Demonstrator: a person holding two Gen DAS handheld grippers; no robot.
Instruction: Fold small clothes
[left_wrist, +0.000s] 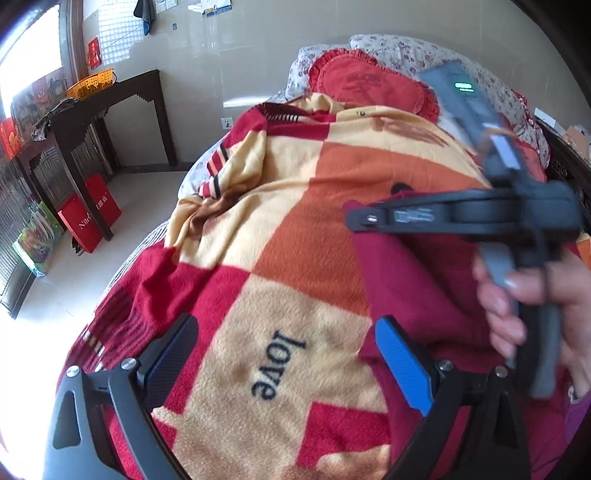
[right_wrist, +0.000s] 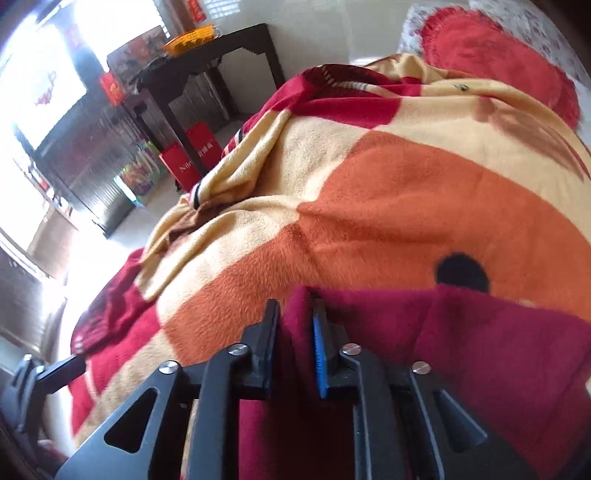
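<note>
Left gripper (left_wrist: 284, 354): jaws spread wide and empty, poised above the blanket's cream panel printed "love"; one finger faced in black, the other in blue.
Right gripper (right_wrist: 295, 339): jaws closed on a raised fold of the dark red garment (right_wrist: 498, 354); seen side-on in the left wrist view, held by the person's hand (left_wrist: 532, 306).
Dark red garment: lies on the blanket toward the bed's near right side, its far edge just below a black spot in the orange panel.
Blanket (left_wrist: 303, 206): checked in red, orange and cream, covering the bed, rumpled toward the left edge.
Red pillow (left_wrist: 373, 83): at the head of the bed, on floral bedding.
Dark wooden table (left_wrist: 122, 96): well apart, beside the wall, bearing an orange basket (left_wrist: 94, 83).
Red bags (left_wrist: 90, 216): on the floor by a table leg.
</note>
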